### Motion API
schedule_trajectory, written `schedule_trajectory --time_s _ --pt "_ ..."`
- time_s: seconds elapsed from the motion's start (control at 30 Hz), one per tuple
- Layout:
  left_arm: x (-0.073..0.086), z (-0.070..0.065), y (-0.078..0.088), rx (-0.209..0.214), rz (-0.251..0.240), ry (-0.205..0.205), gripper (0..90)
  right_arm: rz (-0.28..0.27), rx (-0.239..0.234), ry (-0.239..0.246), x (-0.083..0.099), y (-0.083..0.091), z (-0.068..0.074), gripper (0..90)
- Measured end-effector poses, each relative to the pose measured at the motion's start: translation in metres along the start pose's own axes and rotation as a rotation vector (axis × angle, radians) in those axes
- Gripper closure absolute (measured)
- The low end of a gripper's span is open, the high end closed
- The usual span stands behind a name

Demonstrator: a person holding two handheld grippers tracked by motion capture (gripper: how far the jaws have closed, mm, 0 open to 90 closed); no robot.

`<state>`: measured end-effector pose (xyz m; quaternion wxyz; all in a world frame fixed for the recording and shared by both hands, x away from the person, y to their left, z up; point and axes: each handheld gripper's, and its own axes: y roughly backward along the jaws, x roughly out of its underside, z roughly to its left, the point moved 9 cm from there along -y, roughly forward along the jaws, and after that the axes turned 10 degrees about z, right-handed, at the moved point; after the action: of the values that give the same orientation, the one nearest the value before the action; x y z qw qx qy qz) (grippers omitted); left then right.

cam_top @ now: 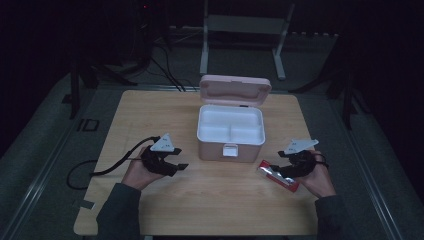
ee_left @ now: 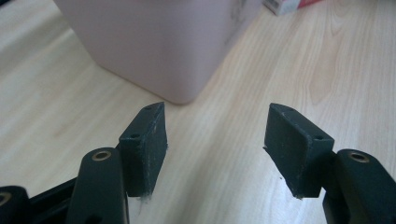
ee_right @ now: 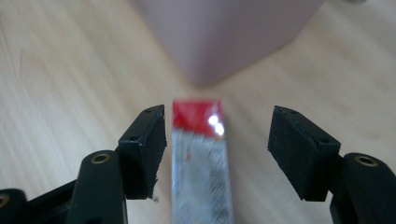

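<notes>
Both claws spread: right claw (ee_right: pixel 217 149) astride red-ended packet (ee_right: pixel 201 158), left claw (ee_left: pixel 217 147) near pink box (ee_left: pixel 159 42) corner.

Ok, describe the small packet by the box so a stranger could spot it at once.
Start at the open pink box in the middle of the wooden table. Look off its front right corner, between the right gripper's open jaws: a flat silver packet with red ends, the table's one shiny, red-marked thing.

The high view looks forward and down over the whole table (cam_top: pixel 150 210). Each gripper view rides low and close along its jaws, facing the box (ee_left: pixel 154 46): the left from about 8 o'clock, the right from 4 o'clock.
</notes>
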<state>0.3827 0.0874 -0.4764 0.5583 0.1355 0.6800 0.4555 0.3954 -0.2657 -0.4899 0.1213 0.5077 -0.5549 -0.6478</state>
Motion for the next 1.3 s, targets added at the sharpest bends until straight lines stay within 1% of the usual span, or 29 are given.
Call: schedule_trajectory --time_s 0.03,0.07,0.13,0.17,0.2,0.23,0.3,0.37,0.4,0.43,0.47,0.5,0.53,0.57,0.63,0.7,0.77,0.8,0.83,0.93,1.03,1.1,1.17,1.23,1.3 --pt "-0.003 0.003 0.002 0.003 -0.001 0.001 38.6 -0.006 0.005 -0.005 -0.006 0.003 -0.002 36.9" --pt "-0.007 0.006 0.004 -0.004 -0.006 0.004 38.5 -0.017 0.009 -0.002 -0.012 0.006 -0.003 36.9" --pt "-0.015 0.012 0.008 -0.008 -0.014 0.012 38.6 -0.046 0.01 -0.01 -0.024 0.012 -0.006 36.9" --pt "-0.015 0.012 0.008 -0.008 -0.014 0.012 38.5 -0.046 0.01 -0.01 -0.024 0.012 -0.006 36.9" --pt "-0.023 0.018 0.012 -0.016 -0.026 0.02 38.6 -0.072 0.018 -0.013 -0.036 0.019 -0.01 36.9" --pt "-0.028 0.022 0.013 -0.022 -0.035 0.022 38.5 -0.085 0.018 -0.019 -0.041 0.023 -0.011 36.9" --pt "-0.038 0.028 0.017 -0.034 -0.061 0.046 38.4 -0.109 0.021 -0.025 -0.051 0.029 -0.014 36.8" --pt "-0.048 0.031 0.019 -0.042 -0.081 0.06 38.1 -0.133 0.014 -0.032 -0.06 0.035 -0.015 36.8" --pt "-0.048 0.031 0.019 -0.042 -0.081 0.06 37.9 -0.133 0.014 -0.032 -0.06 0.035 -0.015 36.8" --pt "-0.053 0.033 0.019 -0.041 -0.09 0.066 37.9 -0.143 0.014 -0.035 -0.065 0.037 -0.016 36.8" --pt "-0.059 0.034 0.018 -0.039 -0.095 0.071 37.6 -0.145 0.017 -0.041 -0.07 0.037 -0.018 36.8" --pt "-0.063 0.036 0.017 -0.042 -0.095 0.075 37.3 -0.136 0.026 -0.058 -0.076 0.035 -0.022 36.8" --pt "-0.072 0.04 0.012 -0.038 -0.087 0.089 36.8 -0.136 0.024 -0.07 -0.08 0.032 -0.024 36.7" --pt "-0.076 0.042 0.009 -0.042 -0.08 0.09 36.7 -0.131 0.02 -0.079 -0.082 0.029 -0.025 36.7" --pt "-0.083 0.046 0.004 -0.03 -0.084 0.113 35.4 -0.126 0.018 -0.096 -0.087 0.022 -0.028 36.5" --pt "-0.088 0.051 0.0 -0.037 -0.083 0.134 34.0 -0.115 0.014 -0.106 -0.089 0.015 -0.031 35.5" --pt "-0.091 0.053 -0.007 -0.035 -0.064 0.137 33.3 -0.104 0.011 -0.118 -0.09 0.009 -0.032 35.5" --pt "-0.091 0.055 -0.011 -0.042 -0.044 0.129 33.1 -0.098 0.007 -0.122 -0.091 0.006 -0.033 35.5" --pt "-0.091 0.055 -0.014 -0.036 -0.034 0.132 32.9 -0.094 0.0 -0.125 -0.091 0.004 -0.033 35.5" --pt "-0.089 0.059 -0.022 -0.038 -0.004 0.14 32.7 -0.087 -0.012 -0.14 -0.092 -0.002 -0.034 35.4" --pt "-0.086 0.059 -0.029 -0.033 0.027 0.138 32.6 -0.077 -0.02 -0.147 -0.092 -0.006 -0.035 35.5" --pt "-0.086 0.06 -0.031 -0.03 0.033 0.138 32.4 -0.069 -0.024 -0.145 -0.093 -0.009 -0.035 35.9" --pt "-0.086 0.062 -0.034 -0.038 0.032 0.145 32.5 -0.058 -0.024 -0.152 -0.093 -0.012 -0.035 36.0" --pt "-0.086 0.061 -0.036 -0.028 0.032 0.151 32.9 -0.056 -0.033 -0.162 -0.093 -0.013 -0.036 36.4" --pt "-0.085 0.059 -0.036 -0.024 0.035 0.147 33.4 -0.053 -0.041 -0.169 -0.093 -0.014 -0.035 36.7"
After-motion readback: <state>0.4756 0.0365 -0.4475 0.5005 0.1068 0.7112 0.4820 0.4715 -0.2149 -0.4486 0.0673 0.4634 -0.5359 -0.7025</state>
